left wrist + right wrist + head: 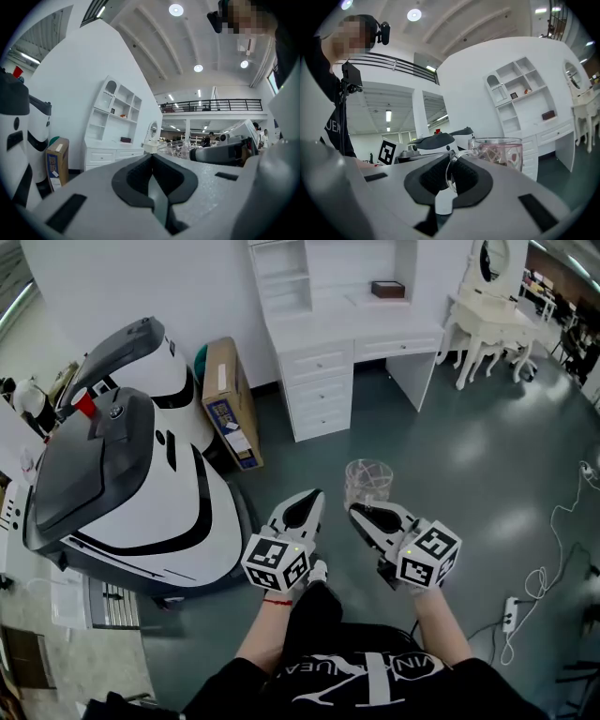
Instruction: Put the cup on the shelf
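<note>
A clear glass cup (pixel 367 480) with a pink pattern hangs in the air in front of me. My right gripper (pixel 357 508) is shut on its handle, and in the right gripper view the cup (pixel 498 151) stands upright just past the jaws with the handle pinched between them. My left gripper (pixel 313 496) is beside it on the left, shut with nothing in it; its closed jaws (pixel 151 157) meet in the left gripper view. The white shelf unit (pixel 319 282) over a desk with drawers stands ahead against the wall.
A large white and grey machine (pixel 122 474) fills the left side. A cardboard box (pixel 230 413) leans beside the drawers (pixel 321 395). A white dressing table (pixel 492 324) stands at the far right. A cable and power strip (pixel 511 613) lie on the dark green floor.
</note>
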Demonstrator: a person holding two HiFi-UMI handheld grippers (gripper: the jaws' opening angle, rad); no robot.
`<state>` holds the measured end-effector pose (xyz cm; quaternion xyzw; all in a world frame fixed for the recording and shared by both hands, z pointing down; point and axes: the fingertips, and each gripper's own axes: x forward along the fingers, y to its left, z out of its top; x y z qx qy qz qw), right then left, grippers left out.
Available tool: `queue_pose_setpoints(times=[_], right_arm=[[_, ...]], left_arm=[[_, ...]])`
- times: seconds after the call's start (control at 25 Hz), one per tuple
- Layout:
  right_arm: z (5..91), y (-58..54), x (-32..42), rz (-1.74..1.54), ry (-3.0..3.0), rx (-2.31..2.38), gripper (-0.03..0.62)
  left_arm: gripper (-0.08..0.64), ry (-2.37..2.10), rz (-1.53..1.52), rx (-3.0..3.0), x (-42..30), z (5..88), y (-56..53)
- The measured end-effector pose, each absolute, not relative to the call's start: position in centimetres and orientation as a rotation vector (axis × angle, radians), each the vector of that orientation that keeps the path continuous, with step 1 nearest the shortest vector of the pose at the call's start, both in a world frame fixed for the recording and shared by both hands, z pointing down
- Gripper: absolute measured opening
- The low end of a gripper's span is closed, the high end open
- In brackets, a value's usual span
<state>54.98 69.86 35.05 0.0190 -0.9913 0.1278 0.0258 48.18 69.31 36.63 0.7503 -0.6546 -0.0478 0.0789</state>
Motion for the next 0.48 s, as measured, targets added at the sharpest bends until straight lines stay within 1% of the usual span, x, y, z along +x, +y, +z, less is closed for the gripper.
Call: queue_pose_setpoints(times=[0.32,0.48], right_arm=[[34.8,59.7,49.4,0.380,-3.042,0.157,0.014],[35.1,55.6,46.3,0.438,-3.039,0.200,0.014]], left_arm=[[0.008,-1.871,-0.135,2.291,43.0,36.2,58.7],[0.008,-1.826,-0.122,2.294,40.4,36.6,54.2]])
